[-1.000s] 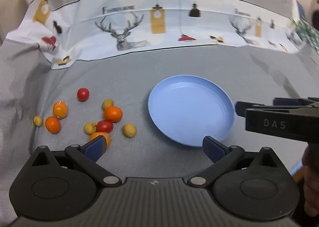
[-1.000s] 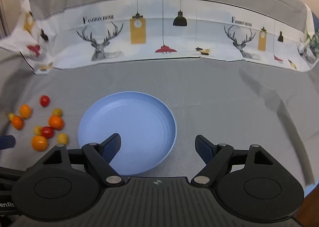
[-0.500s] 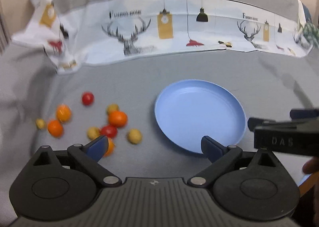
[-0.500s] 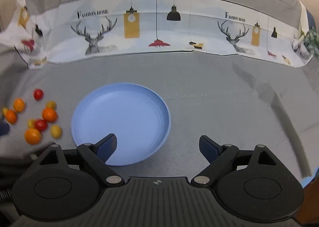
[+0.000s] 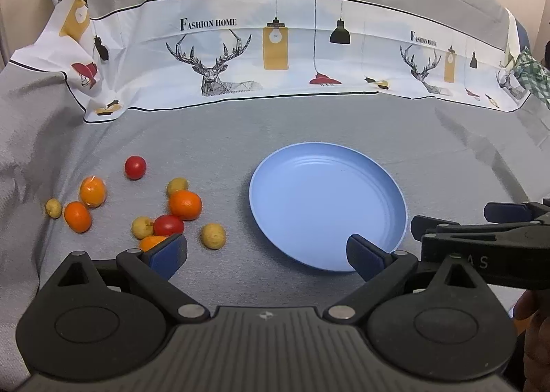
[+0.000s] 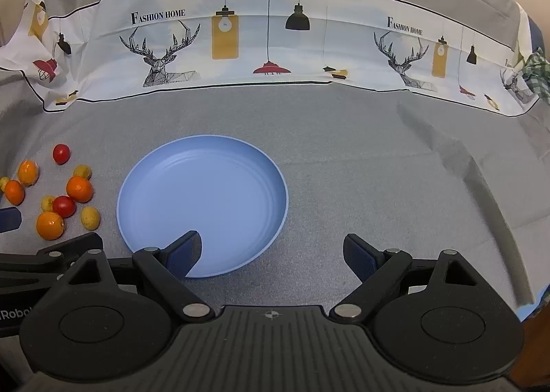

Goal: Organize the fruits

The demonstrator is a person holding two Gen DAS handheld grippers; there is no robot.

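Note:
An empty light blue plate [image 5: 326, 206] [image 6: 202, 203] lies on the grey cloth. To its left is a loose cluster of several small fruits: orange tangerines [image 5: 185, 205] [image 6: 79, 188], red tomatoes [image 5: 135, 167] [image 6: 61, 153] and yellowish round fruits [image 5: 213, 236] [image 6: 90, 217]. My left gripper [image 5: 266, 254] hovers open over the cloth between the fruits and the plate's near rim, holding nothing. Its left fingertip partly hides one tangerine [image 5: 151, 241]. My right gripper [image 6: 273, 252] is open and holds nothing, above the plate's near right rim. It also shows from the side in the left wrist view [image 5: 481, 220].
A white printed cloth [image 5: 275, 55] [image 6: 268, 44] with deer and lamps stands folded along the back. Grey cloth [image 6: 378, 151] covers the whole surface, with raised folds at the right. A green checked fabric [image 5: 532, 75] sits at the far right edge.
Both grippers have sunk slightly toward the cloth. The right gripper's jaws have widened a little. Fruits and plate lie where they were.

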